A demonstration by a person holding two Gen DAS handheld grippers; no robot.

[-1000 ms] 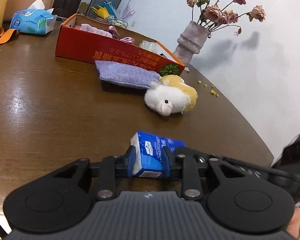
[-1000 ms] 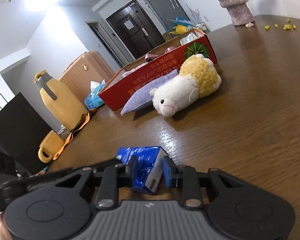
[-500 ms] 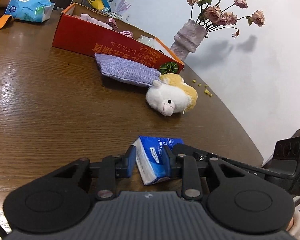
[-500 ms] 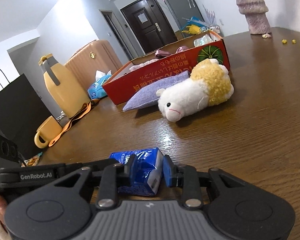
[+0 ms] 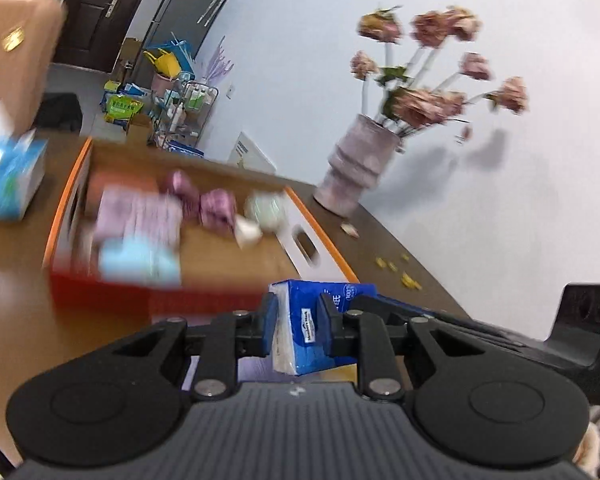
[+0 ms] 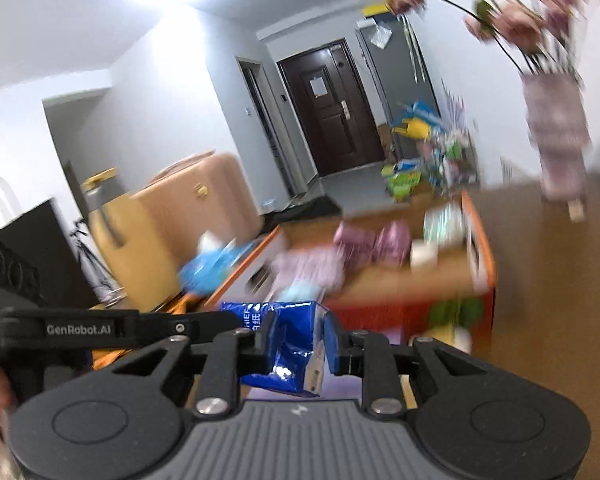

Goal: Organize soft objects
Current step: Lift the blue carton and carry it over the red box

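Your left tool (image 5: 296, 326) is matte black: two round discs sit either side of a ribbed grey centre plate, angular linkage arms are pinned with silver screws, and its fingers (image 5: 269, 326) carry blue pads. Your right tool (image 6: 300, 346) is built the same. Seen from the right wrist, the left tool's side bar reads "GenRobot.AI" in pale lettering.

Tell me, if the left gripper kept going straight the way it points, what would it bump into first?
Probably the red cardboard box. The left gripper, closing on the blue tissue pack, points over the near wall toward the soft things inside. The picture is blurry, so depth is uncertain.
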